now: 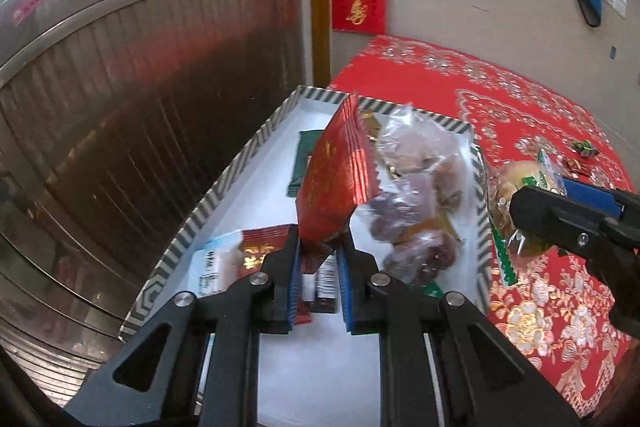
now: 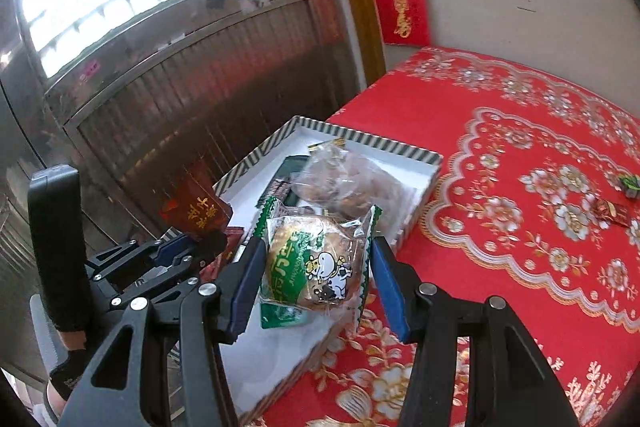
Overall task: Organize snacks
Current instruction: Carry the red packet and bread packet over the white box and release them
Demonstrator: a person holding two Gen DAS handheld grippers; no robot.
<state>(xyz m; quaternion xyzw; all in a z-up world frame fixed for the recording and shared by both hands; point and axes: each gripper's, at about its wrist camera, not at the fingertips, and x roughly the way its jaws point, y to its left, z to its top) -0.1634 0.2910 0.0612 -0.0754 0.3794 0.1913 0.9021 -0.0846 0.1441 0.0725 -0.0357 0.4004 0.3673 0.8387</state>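
My left gripper [image 1: 319, 247] is shut on a red snack packet with gold print [image 1: 336, 179], which stands tilted over the white box with a striped rim [image 1: 224, 187]. In the right wrist view that gripper [image 2: 188, 247] and its red packet [image 2: 196, 213] show at the left. My right gripper [image 2: 316, 279] is shut on a green-and-clear bread packet with a cartoon cow [image 2: 312, 263], held over the box's near right edge [image 2: 404, 227]. The left wrist view shows the right gripper [image 1: 560, 203] with the bread packet [image 1: 516, 183] beside the box.
Inside the box lie a clear bag of brown snacks [image 1: 416, 195], a dark green packet [image 1: 304, 155] and a red-and-white packet [image 1: 236, 255]. Small wrapped candies [image 2: 612, 213] lie on the red flowered tablecloth [image 2: 520, 155]. A metal shutter door [image 1: 120, 107] stands left of the table.
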